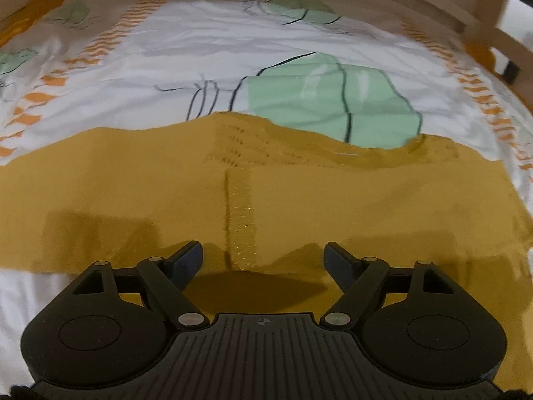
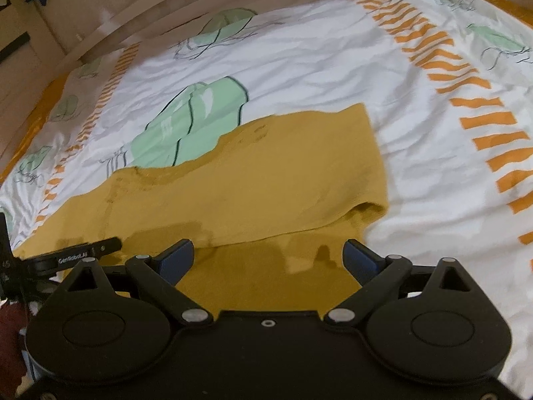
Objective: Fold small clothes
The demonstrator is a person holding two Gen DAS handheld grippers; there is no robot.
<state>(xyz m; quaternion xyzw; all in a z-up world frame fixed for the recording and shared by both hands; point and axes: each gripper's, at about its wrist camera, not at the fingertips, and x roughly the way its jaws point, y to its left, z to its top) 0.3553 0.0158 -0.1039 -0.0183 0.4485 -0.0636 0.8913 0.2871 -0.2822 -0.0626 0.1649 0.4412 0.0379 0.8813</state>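
Lying flat on a printed bedsheet (image 1: 200, 43): one mustard-yellow garment (image 1: 299, 193), spread wide under both claws.
Left gripper (image 1: 263, 260) hovers over the garment's near edge, jaws spread apart, holding nothing; a stitched seam (image 1: 241, 220) runs between its fingers. Right gripper (image 2: 268, 256) likewise agape and empty above the garment's near right corner. Writing legible on the left gripper's arm: "GenRobot.AI".
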